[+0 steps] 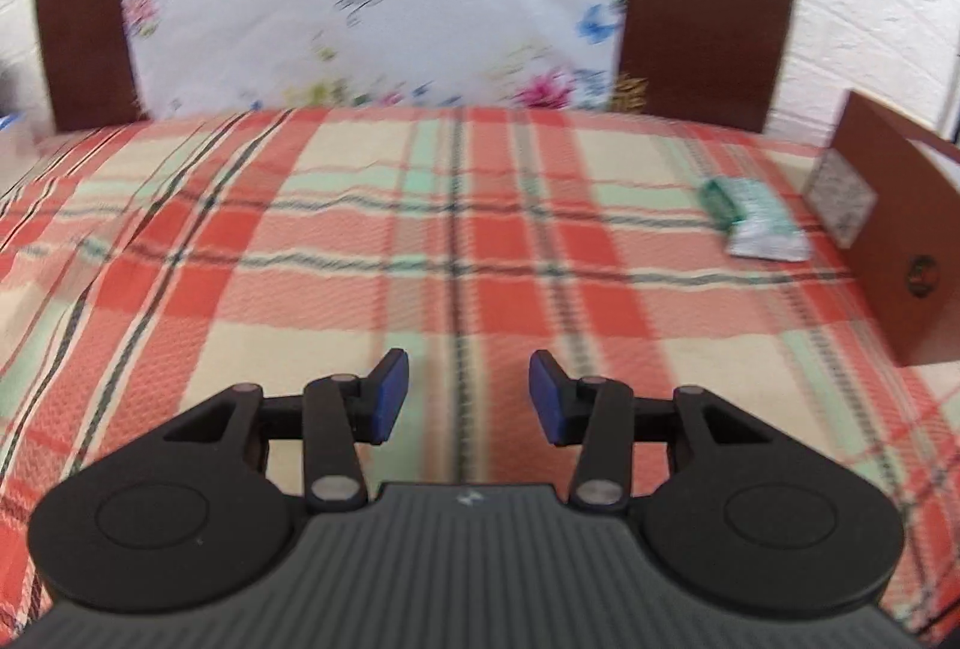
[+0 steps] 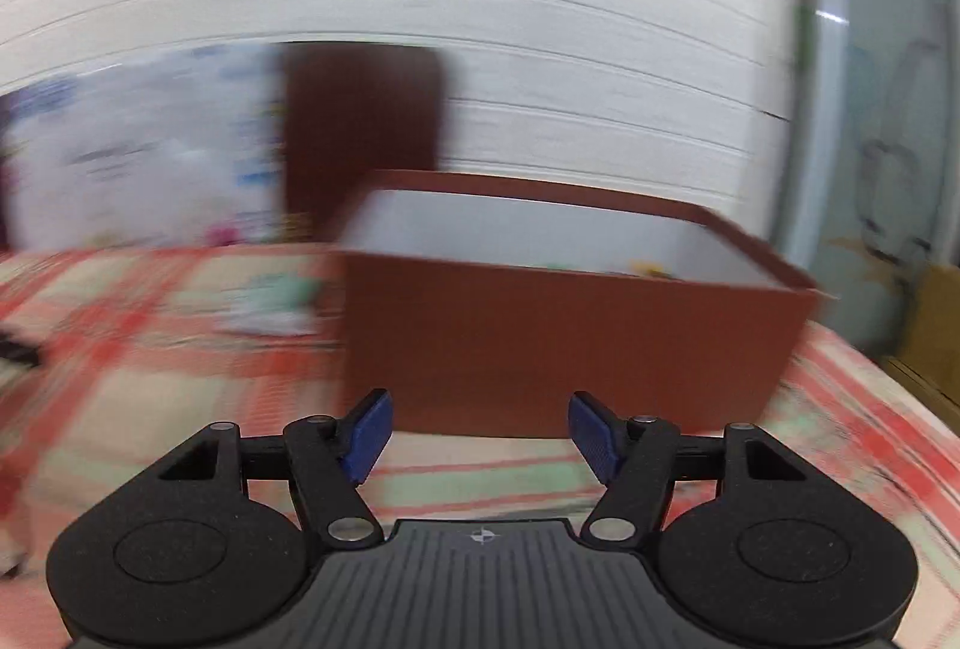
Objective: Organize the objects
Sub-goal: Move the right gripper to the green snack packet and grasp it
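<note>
A green and white packet (image 1: pixel 753 220) lies on the plaid cloth at the right, close to a brown open box (image 1: pixel 900 235). My left gripper (image 1: pixel 469 397) is open and empty, low over the cloth, well short of the packet. In the right wrist view the brown box (image 2: pixel 570 343) stands straight ahead, its white inside partly visible with small items I cannot make out. The packet (image 2: pixel 273 304) shows blurred to the box's left. My right gripper (image 2: pixel 480 436) is open and empty, just in front of the box's near wall.
A plaid red, cream and green cloth (image 1: pixel 360 259) covers the surface. A brown headboard with a flowered white cover (image 1: pixel 372 1) stands at the back. A white wall and a pale door (image 2: pixel 888 109) are behind the box.
</note>
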{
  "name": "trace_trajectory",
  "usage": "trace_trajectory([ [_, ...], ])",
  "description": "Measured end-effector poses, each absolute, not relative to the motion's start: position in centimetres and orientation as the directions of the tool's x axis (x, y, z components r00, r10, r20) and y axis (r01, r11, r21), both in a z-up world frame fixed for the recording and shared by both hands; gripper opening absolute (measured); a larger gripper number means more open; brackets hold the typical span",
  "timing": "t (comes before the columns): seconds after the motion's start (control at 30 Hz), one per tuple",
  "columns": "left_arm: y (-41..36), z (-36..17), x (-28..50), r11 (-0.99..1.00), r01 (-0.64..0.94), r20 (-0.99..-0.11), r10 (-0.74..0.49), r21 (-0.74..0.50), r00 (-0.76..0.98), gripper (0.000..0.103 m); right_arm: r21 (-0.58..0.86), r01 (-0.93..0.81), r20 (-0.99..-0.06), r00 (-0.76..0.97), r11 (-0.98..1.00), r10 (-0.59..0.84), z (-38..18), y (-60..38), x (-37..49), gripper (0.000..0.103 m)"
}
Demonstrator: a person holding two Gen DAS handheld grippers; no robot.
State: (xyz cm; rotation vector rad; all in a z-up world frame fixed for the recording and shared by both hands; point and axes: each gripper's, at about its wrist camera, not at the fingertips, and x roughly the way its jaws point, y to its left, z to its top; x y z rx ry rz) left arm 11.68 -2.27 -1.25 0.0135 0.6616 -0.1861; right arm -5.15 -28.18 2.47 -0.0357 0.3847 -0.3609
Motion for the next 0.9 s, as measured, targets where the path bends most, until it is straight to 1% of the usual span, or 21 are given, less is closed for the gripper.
trace_trajectory([
  [0.03,-1.8,-1.6,11.5,0.985,0.170,-0.589,-0.159,-0.038,0.792,0.051,-0.122,0.263,-0.363,0.886,0.957,-0.290,2.5,-26.3,-4.5,0.062],
  [0.07,-1.5,-1.8,11.3,0.986,0.168,-0.569,-0.150,-0.022,0.808,0.057,-0.137,0.192,-0.369,0.901,0.972,-0.229,2.6,-24.5,-3.7,0.062],
  [0.13,-0.9,-1.8,11.1,0.986,0.162,-0.557,-0.158,-0.043,0.815,0.058,-0.170,0.096,-0.382,0.911,0.981,-0.155,2.6,-21.9,-1.6,0.062],
  [0.2,-0.6,-1.8,11.0,0.985,0.163,-0.549,-0.170,-0.062,0.819,0.059,-0.201,0.064,-0.395,0.908,0.978,-0.141,2.4,-20.6,1.4,0.061],
  [0.27,-0.9,-1.9,11.0,0.984,0.168,-0.543,-0.174,-0.060,0.822,0.063,-0.197,0.084,-0.403,0.901,0.977,-0.159,2.2,-21.3,4.7,0.060],
  [0.37,-1.0,-2.1,11.2,0.981,0.181,-0.540,-0.188,-0.066,0.821,0.067,-0.174,0.180,-0.411,0.880,0.968,-0.237,2.2,-23.7,9.6,0.060],
  [0.47,-0.8,-2.2,11.4,0.979,0.187,-0.538,-0.201,-0.082,0.819,0.069,-0.168,0.221,-0.427,0.862,0.961,-0.273,1.8,-25.1,13.2,0.063],
  [0.53,-0.8,-2.2,11.4,0.978,0.188,-0.535,-0.206,-0.089,0.819,0.069,-0.208,0.225,-0.454,0.840,0.952,-0.298,0.6,-25.4,15.2,0.065],
  [0.57,-0.7,-2.2,11.4,0.978,0.189,-0.534,-0.209,-0.092,0.819,0.070,-0.219,0.221,-0.496,0.813,0.950,-0.304,-0.5,-25.4,16.2,0.064],
  [0.63,-0.7,-2.2,11.5,0.977,0.192,-0.533,-0.214,-0.097,0.818,0.071,-0.183,0.226,-0.503,0.815,0.957,-0.289,-0.6,-26.0,16.5,0.063],
  [0.73,-0.7,-2.3,11.5,0.976,0.194,-0.533,-0.218,-0.102,0.818,0.072,-0.154,0.217,-0.510,0.818,0.964,-0.266,-0.7,-26.3,15.8,0.053],
  [0.77,-0.7,-2.3,11.5,0.976,0.194,-0.533,-0.218,-0.101,0.818,0.072,-0.156,0.212,-0.512,0.818,0.965,-0.262,-0.8,-26.0,15.4,0.045],
  [0.9,-0.7,-2.3,11.5,0.976,0.196,-0.534,-0.218,-0.099,0.817,0.072,-0.164,0.173,-0.515,0.824,0.971,-0.234,-1.1,-24.1,12.0,0.045],
])
